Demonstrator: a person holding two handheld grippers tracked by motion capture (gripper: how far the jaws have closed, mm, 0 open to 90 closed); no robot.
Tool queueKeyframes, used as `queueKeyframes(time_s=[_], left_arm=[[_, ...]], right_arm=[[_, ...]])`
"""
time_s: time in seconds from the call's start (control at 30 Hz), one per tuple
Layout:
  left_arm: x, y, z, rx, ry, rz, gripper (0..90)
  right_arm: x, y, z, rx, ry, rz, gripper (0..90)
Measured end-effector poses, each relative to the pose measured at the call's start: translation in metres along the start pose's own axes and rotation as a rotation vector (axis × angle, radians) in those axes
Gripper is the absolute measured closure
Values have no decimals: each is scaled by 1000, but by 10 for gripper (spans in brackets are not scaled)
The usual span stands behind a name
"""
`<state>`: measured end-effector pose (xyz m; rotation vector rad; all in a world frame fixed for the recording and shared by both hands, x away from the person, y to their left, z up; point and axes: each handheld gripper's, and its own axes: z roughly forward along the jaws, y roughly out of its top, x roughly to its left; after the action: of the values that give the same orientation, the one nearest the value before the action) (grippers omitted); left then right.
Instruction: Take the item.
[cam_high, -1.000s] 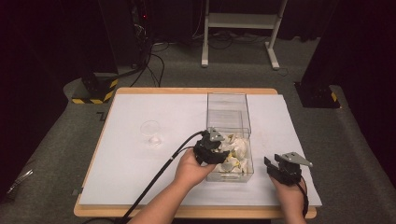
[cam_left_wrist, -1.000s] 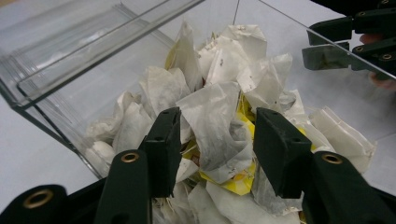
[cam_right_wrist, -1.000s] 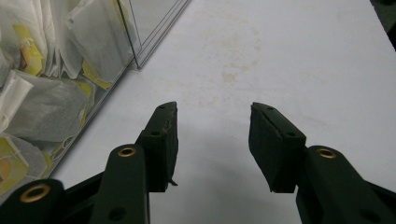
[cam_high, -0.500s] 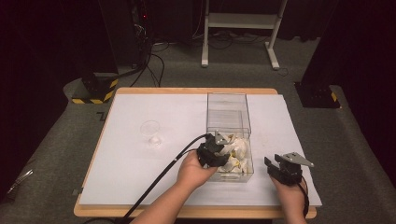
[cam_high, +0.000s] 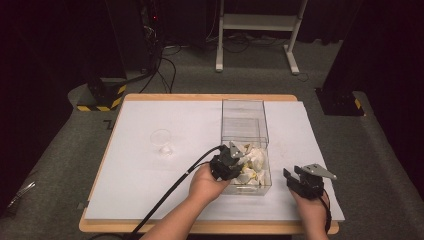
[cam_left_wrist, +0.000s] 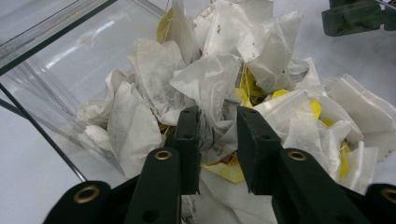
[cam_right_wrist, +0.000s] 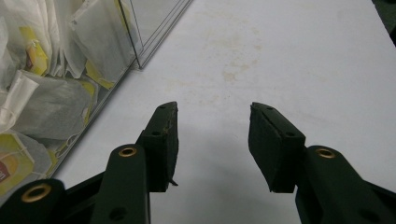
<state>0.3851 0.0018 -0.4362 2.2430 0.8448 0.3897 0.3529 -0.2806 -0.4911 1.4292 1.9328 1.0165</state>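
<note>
**Paper sachets may come up in a clump**

Paper tea bags fill the near end of the clear plastic bin (cam_high: 243, 125), which stands right of centre in the high view on the white worktop (cam_high: 150, 175). The tea bags (cam_left_wrist: 205, 79) lie crumpled and overlapping in the left gripper view, strings and yellow tags tangled among them. The left gripper (cam_left_wrist: 215, 126) is down in the pile, its jaws having just been closing around one white tea bag (cam_left_wrist: 212, 100) at mid-frame; whether the pads already press on it I cannot tell. Likeliest fault: neighbouring bags caught by a string would ride up with it and spill over the wall. The thin paper could also tear. At lower right of the high view, the right gripper (cam_high: 300, 181) rests with jaws apart, holding nothing.
</note>
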Motion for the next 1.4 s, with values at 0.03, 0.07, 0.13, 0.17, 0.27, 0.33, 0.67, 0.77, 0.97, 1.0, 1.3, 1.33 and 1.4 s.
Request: queueKeyframes(time_s=[0.03,0.07,0.13,0.17,0.27,0.33,0.67,0.77,0.97,1.0,1.3,1.33,1.4], left_arm=[[0,0,0,-3,1,1,732],[0,0,-1,-4,1,4,742],[0,0,-1,-11,-3,-2,750],[0,-1,-1,-17,-2,-5,755],[0,-2,-2,-28,-2,-15,776],[1,-2,-2,-34,-3,-20,779],[0,-3,-3,-53,4,-25,781],[0,-3,-3,-53,5,-25,781],[0,-4,-5,-72,10,-28,785],[-1,-4,-6,-81,14,-25,785],[1,-3,-12,-115,18,-29,834],[2,-3,-13,-125,16,-31,854],[2,-2,-14,-130,7,-32,867]], right_arm=[[0,0,0,0,0,0,531],[0,0,0,0,-1,0,532],[0,0,-1,-1,-1,3,532],[0,0,-1,-1,-1,4,532],[0,0,-1,-3,-3,5,533],[0,0,-1,-2,-3,8,533],[0,0,-2,-5,-1,4,536],[0,0,-2,-4,1,4,542],[0,0,-2,-3,3,3,543],[0,0,-2,-3,3,4,543],[0,0,-2,-3,7,6,543],[0,0,-2,-4,6,6,543],[0,0,-2,-6,8,6,543]])
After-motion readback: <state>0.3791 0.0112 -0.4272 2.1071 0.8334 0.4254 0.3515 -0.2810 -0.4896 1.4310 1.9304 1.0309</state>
